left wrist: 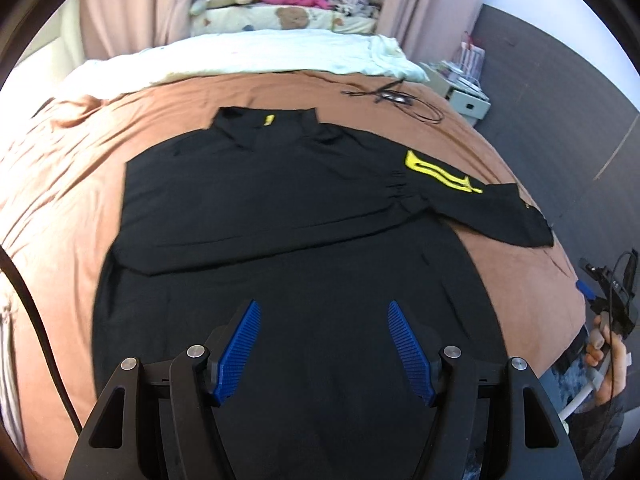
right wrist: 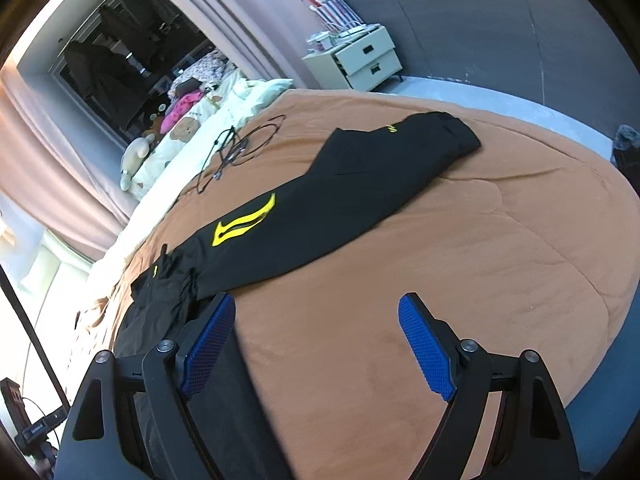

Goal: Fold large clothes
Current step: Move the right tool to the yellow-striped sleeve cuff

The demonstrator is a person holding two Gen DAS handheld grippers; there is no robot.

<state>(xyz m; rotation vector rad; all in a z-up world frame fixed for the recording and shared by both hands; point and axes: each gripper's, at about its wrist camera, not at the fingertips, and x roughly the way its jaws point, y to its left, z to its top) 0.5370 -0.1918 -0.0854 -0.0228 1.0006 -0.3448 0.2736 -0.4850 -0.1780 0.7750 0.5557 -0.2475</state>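
Observation:
A large black top (left wrist: 280, 216) with yellow marks lies flat on the brown bedspread (left wrist: 60, 200). Its left sleeve is folded across the chest. Its right sleeve (left wrist: 480, 200) with a yellow logo stretches out to the right. My left gripper (left wrist: 324, 312) is open and empty, hovering above the lower body of the top. In the right wrist view the outstretched sleeve (right wrist: 340, 196) runs away from me. My right gripper (right wrist: 316, 308) is open and empty above the bedspread (right wrist: 460, 260), just right of the top's side edge.
A black cable (left wrist: 396, 100) lies on the bed beyond the top, also in the right wrist view (right wrist: 236, 148). A pale blanket (left wrist: 260, 56), pillows and soft toys are at the head. A white nightstand (right wrist: 360, 60) stands past the bed's right side.

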